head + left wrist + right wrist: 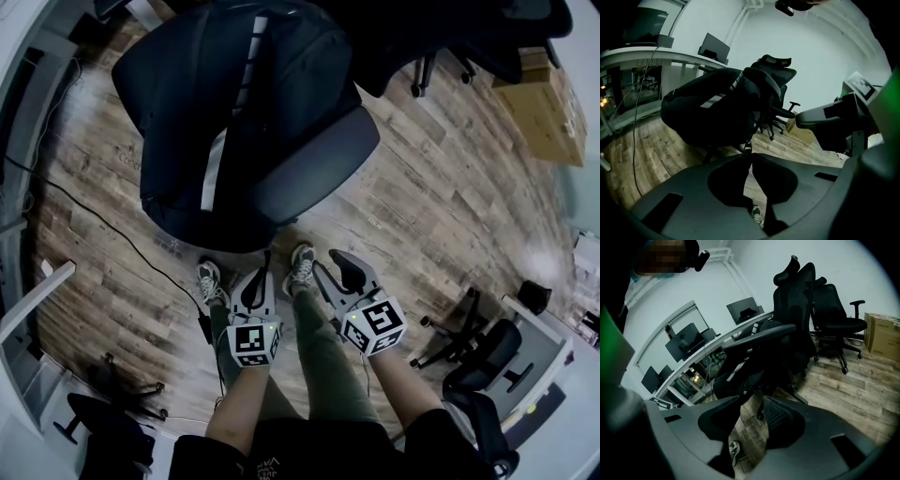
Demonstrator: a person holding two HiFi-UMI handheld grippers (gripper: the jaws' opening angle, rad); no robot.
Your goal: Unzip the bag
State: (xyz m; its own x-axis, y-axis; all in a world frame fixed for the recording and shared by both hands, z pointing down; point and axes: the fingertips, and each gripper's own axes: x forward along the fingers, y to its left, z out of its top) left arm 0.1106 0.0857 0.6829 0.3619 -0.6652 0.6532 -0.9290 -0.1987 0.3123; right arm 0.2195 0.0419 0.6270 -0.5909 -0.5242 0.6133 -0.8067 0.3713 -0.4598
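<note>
Below you, a wood-plank floor (pixel 422 197) runs across the whole room, pale and worn in streaks. A black cable (pixel 103 220) trails over it at the left. An office chair (pixel 309 164) stands directly ahead of your shoes (pixel 302 262). The bag (pixel 244 103), a black backpack with a light stripe, lies on the chair's seat and covers most of it.

Note the surroundings. A cardboard box (pixel 548 103) sits on the floor at the far right. More office chairs (pixel 834 310) stand near it, in front of a plain white wall (pixel 811 47). A long white table (pixel 708 345) curves along the left side of the room and carries several dark monitors (pixel 686 341).

Check the left claw (pixel 749 154): it is clenched, its two tips meeting. In its own view the tips sit just under the bag's (pixel 712 112) lower edge. Whether they pinch a small tab there cannot be resolved. From the head view, the left claw (pixel 266 258) reaches to the front rim of the seat.

Check the right claw (pixel 751 401): it is released, with floor and one shoe showing through the gap between its jaws. It points toward the bag (pixel 745 371) but stays clear of it. In the head view the right claw (pixel 323 258) hangs beside the left one, above your legs.
</note>
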